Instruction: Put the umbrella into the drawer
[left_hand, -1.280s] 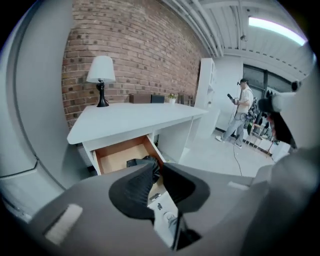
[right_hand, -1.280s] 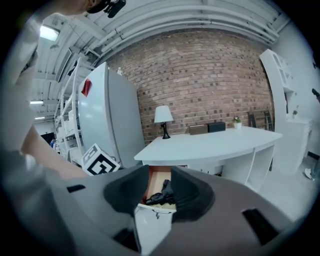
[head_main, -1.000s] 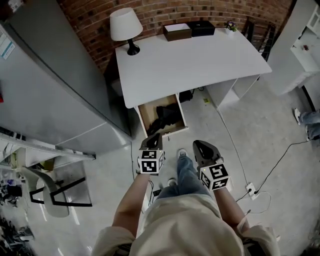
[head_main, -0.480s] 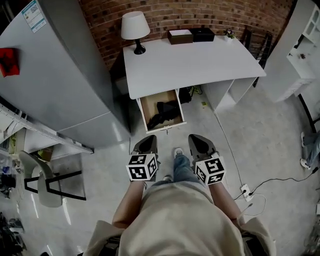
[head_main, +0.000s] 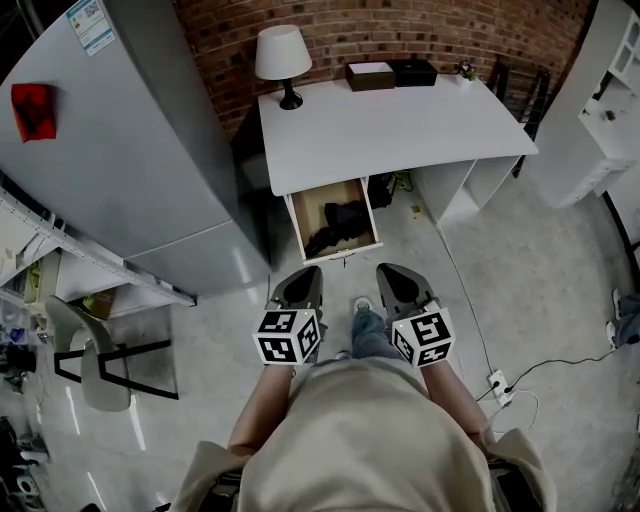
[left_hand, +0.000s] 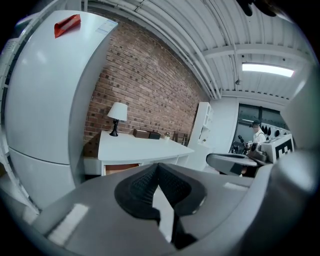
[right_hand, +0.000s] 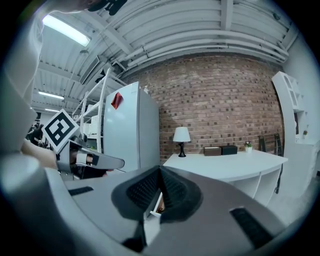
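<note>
A tall grey fridge (head_main: 130, 150) fills the left side, with a red patch (head_main: 33, 108) stuck high on its door. A grey chair (head_main: 90, 365) stands on the floor near its foot. Next comes the white desk (head_main: 400, 125) against the brick wall, with a white-shaded lamp (head_main: 283, 60) at its back left corner. Under the desk's left end the drawer (head_main: 297, 225) is pulled out, and the black umbrella (head_main: 335, 225) lies inside it. Nearer the person, apart from the drawer, the left gripper (head_main: 306, 274) points toward the desk. Its jaws are pressed together with nothing between them. Just beside it the right gripper (head_main: 386, 272) points the same way, its jaws also pressed together and empty. Along the desk's back edge a brown box (head_main: 370, 75) and a black box (head_main: 412, 71) sit side by side, then a small plant (head_main: 466, 71). A white shelf unit (head_main: 600, 110) stands at the far right, and a power strip (head_main: 497, 383) lies on the floor.
</note>
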